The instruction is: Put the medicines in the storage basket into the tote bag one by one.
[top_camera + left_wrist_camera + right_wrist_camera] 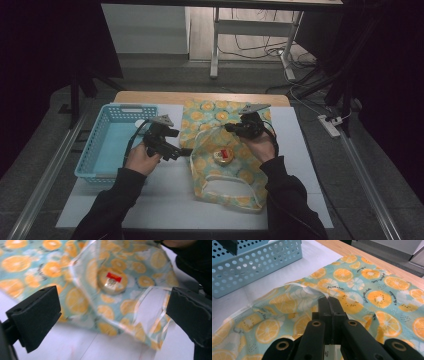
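Pinching the orange-slice-printed teal cloth, my right gripper is clamped on its raised fold. My left gripper hangs wide-jawed beside it. Beyond sits a perforated light-blue plastic basket.

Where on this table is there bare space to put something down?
Free: the white mat in front of the basket, left of the cloth, between the person's forearms; also the strip right of the cloth, and the basket's floor. Crowded: the cloth itself, holding a round tin and both grippers.
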A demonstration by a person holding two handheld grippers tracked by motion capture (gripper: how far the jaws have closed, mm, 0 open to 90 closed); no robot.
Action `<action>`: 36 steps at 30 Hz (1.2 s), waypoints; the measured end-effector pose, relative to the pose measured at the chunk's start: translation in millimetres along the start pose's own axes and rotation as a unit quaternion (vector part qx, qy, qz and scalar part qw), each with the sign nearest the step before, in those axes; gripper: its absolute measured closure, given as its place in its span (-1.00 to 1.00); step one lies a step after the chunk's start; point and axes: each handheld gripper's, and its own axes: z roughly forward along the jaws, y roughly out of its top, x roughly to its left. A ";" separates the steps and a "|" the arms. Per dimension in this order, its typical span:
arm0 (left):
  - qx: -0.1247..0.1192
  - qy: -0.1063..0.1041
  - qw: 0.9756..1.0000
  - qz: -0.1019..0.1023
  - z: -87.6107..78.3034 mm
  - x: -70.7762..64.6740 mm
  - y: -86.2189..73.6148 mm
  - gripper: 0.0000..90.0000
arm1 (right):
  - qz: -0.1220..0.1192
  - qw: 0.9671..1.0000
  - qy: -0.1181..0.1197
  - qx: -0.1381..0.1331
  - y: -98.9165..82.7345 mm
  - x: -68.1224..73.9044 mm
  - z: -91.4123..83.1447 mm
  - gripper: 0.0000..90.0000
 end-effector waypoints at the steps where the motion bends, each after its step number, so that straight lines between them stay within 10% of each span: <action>1: -0.002 0.007 1.000 -0.003 -4.2 2.0 -2.1 -1.00 | 0.000 1.000 0.000 0.000 0.0 0.0 -0.1 1.00; 12: 0.003 0.075 0.996 -0.042 -45.9 25.5 -29.2 -1.00 | 0.000 1.000 -0.003 0.000 -0.2 -0.7 -0.5 1.00; 21: 0.035 0.137 0.988 -0.067 -68.2 41.8 -52.7 -1.00 | 0.000 1.000 -0.005 0.002 -1.2 -1.5 -0.1 1.00; 30: 0.060 0.135 0.985 -0.089 -66.9 67.8 -74.6 -1.00 | -0.001 1.000 -0.006 0.002 -1.5 -1.3 0.6 1.00; 36: 0.099 0.141 0.983 -0.066 -56.0 76.0 -81.8 -1.00 | -0.002 1.000 -0.005 0.001 -1.4 -1.2 0.2 1.00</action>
